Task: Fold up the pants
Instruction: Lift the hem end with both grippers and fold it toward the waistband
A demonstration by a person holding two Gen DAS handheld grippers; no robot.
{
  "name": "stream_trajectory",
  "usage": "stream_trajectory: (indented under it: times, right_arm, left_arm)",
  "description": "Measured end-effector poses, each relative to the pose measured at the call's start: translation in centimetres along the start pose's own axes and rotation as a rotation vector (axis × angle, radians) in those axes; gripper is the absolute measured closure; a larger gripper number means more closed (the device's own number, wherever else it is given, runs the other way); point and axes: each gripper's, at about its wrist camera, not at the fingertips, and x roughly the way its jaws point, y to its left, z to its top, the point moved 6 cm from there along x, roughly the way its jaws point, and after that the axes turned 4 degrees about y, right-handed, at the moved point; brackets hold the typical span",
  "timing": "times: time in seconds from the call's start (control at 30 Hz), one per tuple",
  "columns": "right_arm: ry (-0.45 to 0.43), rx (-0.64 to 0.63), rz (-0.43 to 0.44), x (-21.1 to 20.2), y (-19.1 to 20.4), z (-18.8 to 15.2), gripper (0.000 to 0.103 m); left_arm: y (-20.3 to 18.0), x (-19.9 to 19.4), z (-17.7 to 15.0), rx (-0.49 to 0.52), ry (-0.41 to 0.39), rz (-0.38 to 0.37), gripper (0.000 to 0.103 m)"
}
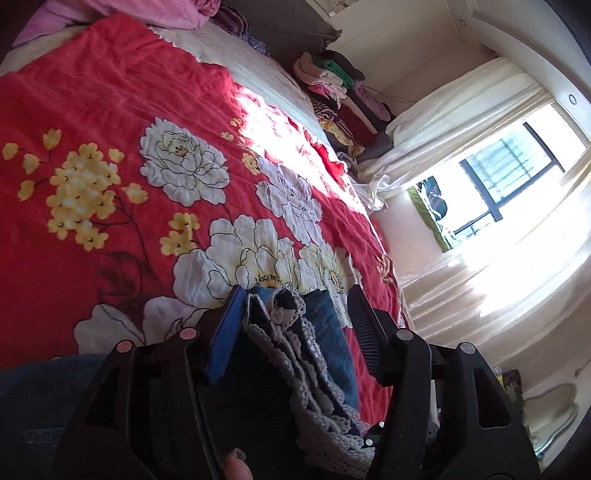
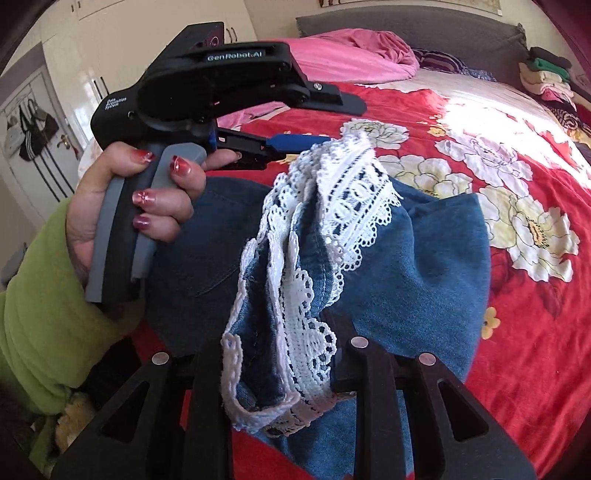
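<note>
**Two grippers at the lace hem of denim pants on a red bed**

Largest is the bed [image 2: 517, 332], covered by a red blanket [image 1: 110, 110] printed with white and yellow flowers; a pink bundle [image 2: 351, 51] lies by the grey headboard [image 2: 406, 26], and a stack of folded clothes [image 1: 332, 85] sits at the bed's far side; bright curtains [image 1: 498, 258] hang by the window.

Blue denim pants [image 2: 406, 266] lie bunched on the blanket, their white lace trim [image 2: 354, 192] lifted; the left gripper [image 1: 295, 295] has its fingers spread wide, lace and denim lying loosely between them; the right gripper [image 2: 288, 365] has lace and denim between its fingers, though whether they pinch it I cannot tell; a hand [image 2: 147, 206] with painted nails grips the left handle.
</note>
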Motion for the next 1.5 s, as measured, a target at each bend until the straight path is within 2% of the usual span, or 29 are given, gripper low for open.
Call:
stream_trajectory:
  times: [0.1, 0.17, 0.23, 0.37, 0.43, 0.57, 0.67, 0.73, 0.9, 1.0, 1.07, 1.13, 1.2, 1.23, 1.27, 1.33, 1.5]
  right_arm:
    - [0.028, -0.049, -0.028, 1.5, 1.5, -0.3, 0.078]
    - [0.048, -0.081, -0.041, 2.6, 2.2, -0.6, 0.067]
    - [0.060, -0.104, -0.016, 3.0, 3.0, -0.9, 0.044]
    - [0.048, -0.109, 0.063, 1.6, 3.5, -0.5, 0.042]
    - [0.020, -0.100, 0.065, 0.0, 2.7, 0.0, 0.038]
    - [-0.081, 0.001, 0.040, -3.3, -1.5, 1.8, 0.034]
    - [-0.105, 0.137, -0.046, -3.7, -6.8, 3.2, 0.034]
    - [-0.089, 0.217, -0.081, -3.1, -9.9, 3.7, 0.033]
    - [-0.046, 0.332, -0.050, 0.1, -14.7, 5.1, 0.033]
    - [-0.002, 0.364, 0.003, 1.9, -15.8, 5.4, 0.034]
    - [0.022, 0.396, 0.058, 3.1, -16.4, 5.4, 0.042]
    - [0.027, 0.409, 0.090, 3.7, -16.4, 5.2, 0.058]
    - [0.019, 0.397, 0.131, 3.8, -15.8, 5.1, 0.071]
    - [0.013, 0.393, 0.142, 3.7, -15.6, 5.0, 0.077]
    - [0.002, 0.384, 0.134, 3.5, -15.4, 4.9, 0.081]
    - [-0.029, 0.371, 0.132, 2.8, -15.1, 4.9, 0.089]
    - [-0.115, 0.325, 0.128, 0.6, -14.4, 5.8, 0.090]
  left_arm:
    - [1.5, -0.7, -0.3, -0.037, -0.015, 0.005, 0.046]
    - [2.6, -0.6, -0.7, -0.059, -0.003, 0.025, 0.046]
    - [3.2, -0.2, -1.2, -0.062, 0.009, 0.052, 0.044]
    - [3.5, 0.1, -1.9, -0.036, 0.020, 0.088, 0.044]
    - [3.4, 0.1, -2.1, -0.017, 0.027, 0.105, 0.042]
    - [3.6, 0.3, -2.3, 0.010, 0.022, 0.185, 0.037]
    - [3.7, 0.4, -2.4, 0.021, 0.023, 0.226, 0.035]
    - [3.8, 0.2, -2.5, 0.027, 0.016, 0.258, 0.033]
    - [4.4, 0.2, -2.4, 0.001, 0.011, 0.278, 0.033]
    - [4.6, 0.2, -2.4, -0.020, 0.009, 0.265, 0.031]
    - [4.6, 0.3, -2.5, -0.030, 0.012, 0.251, 0.031]
    - [4.5, 0.4, -2.5, -0.037, 0.016, 0.233, 0.031]
    - [4.4, 0.5, -2.6, -0.042, 0.016, 0.224, 0.046]
    - [4.3, 0.7, -2.7, -0.047, 0.025, 0.208, 0.068]
    - [4.2, 0.8, -2.8, -0.055, 0.031, 0.193, 0.078]
    - [4.0, 0.9, -3.0, -0.042, 0.034, 0.200, 0.085]
    - [2.6, -0.4, -2.7, 0.018, -0.005, 0.211, 0.088]
